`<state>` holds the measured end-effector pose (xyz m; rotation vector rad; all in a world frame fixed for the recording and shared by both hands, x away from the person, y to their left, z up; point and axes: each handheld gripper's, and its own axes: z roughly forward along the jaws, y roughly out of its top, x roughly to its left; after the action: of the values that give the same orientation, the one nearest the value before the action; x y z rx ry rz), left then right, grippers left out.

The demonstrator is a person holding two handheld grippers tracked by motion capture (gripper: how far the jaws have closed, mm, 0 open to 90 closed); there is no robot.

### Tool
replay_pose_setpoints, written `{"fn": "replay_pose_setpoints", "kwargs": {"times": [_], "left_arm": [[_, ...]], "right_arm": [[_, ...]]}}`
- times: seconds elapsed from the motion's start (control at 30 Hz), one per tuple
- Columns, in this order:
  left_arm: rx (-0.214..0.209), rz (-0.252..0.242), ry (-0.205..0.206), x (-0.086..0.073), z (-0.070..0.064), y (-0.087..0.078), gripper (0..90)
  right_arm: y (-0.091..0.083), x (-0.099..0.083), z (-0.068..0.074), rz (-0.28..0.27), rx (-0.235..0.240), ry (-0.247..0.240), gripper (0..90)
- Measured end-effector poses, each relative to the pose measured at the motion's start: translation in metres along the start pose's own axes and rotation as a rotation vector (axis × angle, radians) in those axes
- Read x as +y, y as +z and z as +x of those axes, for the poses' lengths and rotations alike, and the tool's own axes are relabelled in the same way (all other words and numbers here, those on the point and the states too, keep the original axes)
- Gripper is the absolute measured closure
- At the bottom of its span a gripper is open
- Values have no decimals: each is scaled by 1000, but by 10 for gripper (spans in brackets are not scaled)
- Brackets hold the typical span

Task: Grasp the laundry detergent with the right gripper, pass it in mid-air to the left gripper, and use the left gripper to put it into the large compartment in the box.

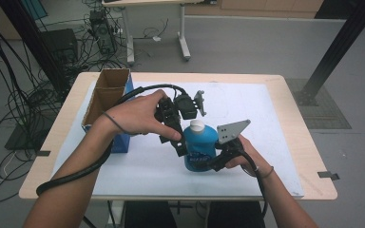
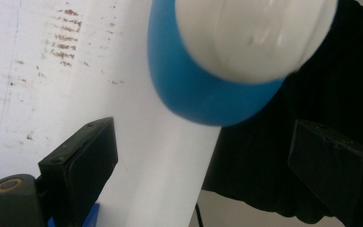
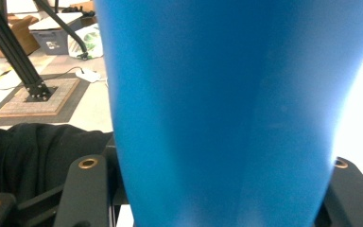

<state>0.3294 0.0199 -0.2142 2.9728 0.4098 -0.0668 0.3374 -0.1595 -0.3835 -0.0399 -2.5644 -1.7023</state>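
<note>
A blue bottle (image 1: 200, 148) with a white cap (image 1: 197, 125) stands upright in the middle of the white mat. My right gripper (image 1: 217, 160) comes in from the right and is shut on the bottle's lower body (image 3: 227, 109), which sits between its jaws (image 3: 212, 189). My left gripper (image 1: 182, 142) is held just left of the bottle's top, pointing down. Its jaws (image 2: 208, 158) stand wide apart and open, with the white cap (image 2: 255, 33) and blue shoulder (image 2: 194, 94) just ahead of them, untouched.
An open cardboard box (image 1: 107, 97) with a blue side stands at the mat's left edge, close to the left hand. The white mat (image 1: 256, 104) covers most of the wooden table (image 1: 299, 128). Cables trail from both grippers toward the near edge.
</note>
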Motion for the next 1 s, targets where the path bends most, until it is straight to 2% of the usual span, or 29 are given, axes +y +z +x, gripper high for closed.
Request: {"fn": "replay_pose_setpoints", "kwargs": {"times": [0.2,0.37,1.0], "left_arm": [[-1,17,22,4,-2,1,94],[-1,37,39,8,-3,3,94],[8,62,60,14,-7,6,94]], "right_arm": [[7,1,2,15,29,-9,407],[13,1,3,19,34,-12,407],[19,4,5,10,49,-22,407]]}}
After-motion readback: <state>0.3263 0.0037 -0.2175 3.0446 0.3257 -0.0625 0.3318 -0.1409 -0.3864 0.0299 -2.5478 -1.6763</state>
